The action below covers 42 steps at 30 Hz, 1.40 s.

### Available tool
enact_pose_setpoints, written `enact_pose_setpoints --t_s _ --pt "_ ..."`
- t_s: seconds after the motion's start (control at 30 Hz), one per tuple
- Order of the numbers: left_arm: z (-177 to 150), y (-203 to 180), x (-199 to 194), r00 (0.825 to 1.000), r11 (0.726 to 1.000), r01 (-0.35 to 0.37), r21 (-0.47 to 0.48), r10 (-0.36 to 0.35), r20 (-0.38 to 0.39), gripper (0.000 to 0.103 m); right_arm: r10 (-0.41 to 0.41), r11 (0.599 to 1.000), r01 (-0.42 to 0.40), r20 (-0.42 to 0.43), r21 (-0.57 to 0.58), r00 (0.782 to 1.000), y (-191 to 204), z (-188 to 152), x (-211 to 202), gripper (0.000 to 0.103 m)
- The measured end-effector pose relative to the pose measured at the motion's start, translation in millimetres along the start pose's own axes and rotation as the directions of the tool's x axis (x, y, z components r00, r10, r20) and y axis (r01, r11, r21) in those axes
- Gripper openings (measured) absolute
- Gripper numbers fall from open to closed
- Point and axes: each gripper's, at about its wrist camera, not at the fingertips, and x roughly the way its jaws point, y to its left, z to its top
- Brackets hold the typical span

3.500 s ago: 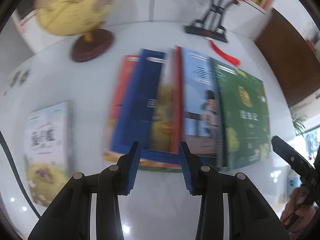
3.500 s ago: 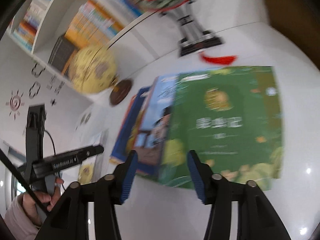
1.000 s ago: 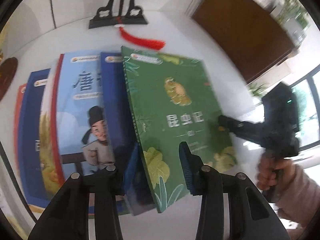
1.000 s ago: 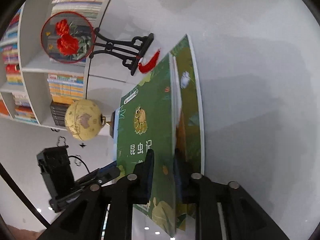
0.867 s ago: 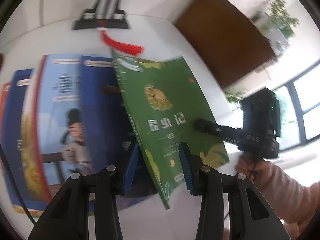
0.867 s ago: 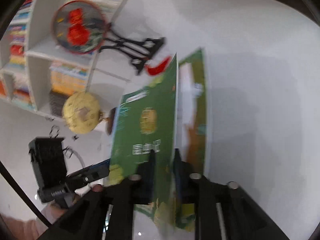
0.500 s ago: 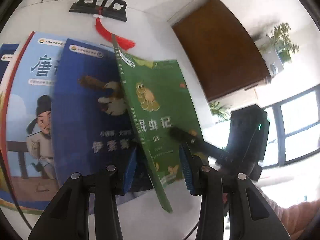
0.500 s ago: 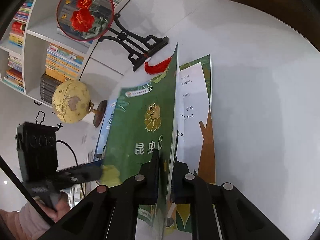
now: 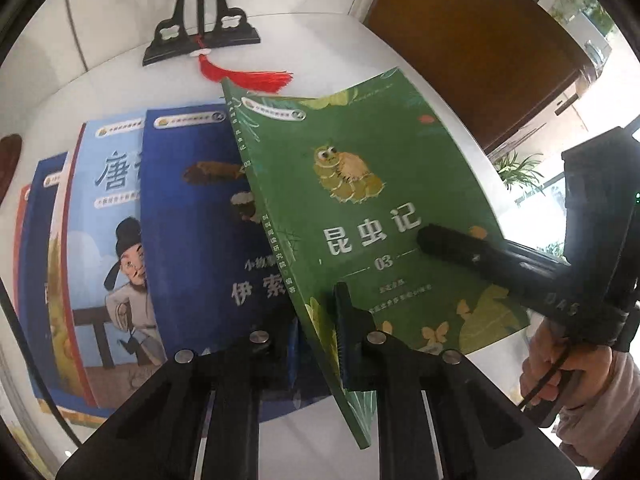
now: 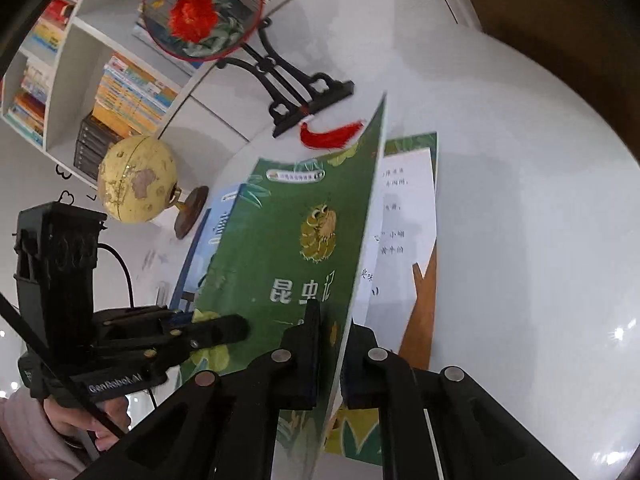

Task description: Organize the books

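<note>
While a row of overlapping books [image 9: 120,240] lies fanned on the white table [image 10: 540,200], both grippers pinch the green book [image 9: 360,208]. Left gripper [image 9: 316,332] is clenched on its spine edge near the bottom; right gripper [image 10: 332,344] is clenched on the raised front cover, lifted off the pages beneath

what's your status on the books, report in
Both sets of jaws clamped on the green book: left gripper at its spine edge, right gripper on the raised front cover. Book open, tilted off the blue book. Red tassel near its far corner.
</note>
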Motion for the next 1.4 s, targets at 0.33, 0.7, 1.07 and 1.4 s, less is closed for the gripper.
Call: enact_pose_setpoints --t_s 0.33,0.7,1.07,1.4 --pt "5.4 20.6 -44.0 0.996 1.0 0.02 -0.008 -0.019 0.085 0.011 0.023 0.999 -0.022 0.039 -0.03 0.999 25.0 2.3 -14.7 0.007" --pt "-18.3 45.0 -92.5 0.989 1.0 -0.001 -0.021 0.004 0.148 0.011 0.052 0.998 -0.049 0.073 -0.041 0.996 68.6 -7.4 -20.5 0.007" --pt "-55.2 97.8 -151.2 0.975 0.995 -0.043 -0.087 0.06 0.213 0.011 0.126 0.99 -0.12 0.076 -0.077 0.989 146.1 -18.5 -4.0 0.007" --pt "-99.5 166.8 -200.0 0.96 0.984 -0.055 -0.172 0.1 0.261 0.011 0.169 0.972 -0.162 0.027 -0.172 0.985 232.7 -32.8 30.1 0.007"
